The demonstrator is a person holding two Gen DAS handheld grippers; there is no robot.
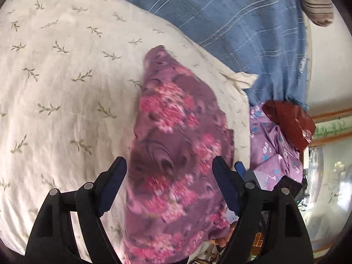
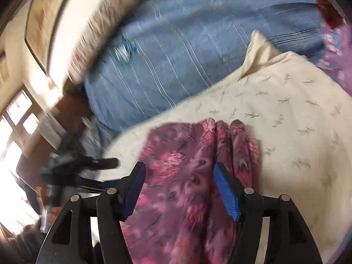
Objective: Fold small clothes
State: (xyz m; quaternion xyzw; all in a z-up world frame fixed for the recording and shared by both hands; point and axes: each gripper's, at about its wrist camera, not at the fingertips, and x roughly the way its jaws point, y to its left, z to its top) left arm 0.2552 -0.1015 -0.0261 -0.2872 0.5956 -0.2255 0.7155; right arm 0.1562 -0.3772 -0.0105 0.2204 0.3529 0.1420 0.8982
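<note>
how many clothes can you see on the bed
3: a purple floral garment on the cream sheet between both grippers, a lilac blue-flowered one at the edge, a dark red one atop it. Others may be hidden.

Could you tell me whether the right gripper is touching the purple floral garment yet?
Cannot tell. In the right wrist view the right gripper is open with the purple floral garment between its fingers, but blur hides any contact.

Left gripper (image 1: pixel 169 165) and right gripper (image 2: pixel 179 170) both gape wide, fingers spread.

Purple garment (image 1: pixel 173 145) bears pink flowers; cream sheet (image 1: pixel 66 83) has green sprigs; blue blanket (image 1: pixel 237 22) shows white stripes.
</note>
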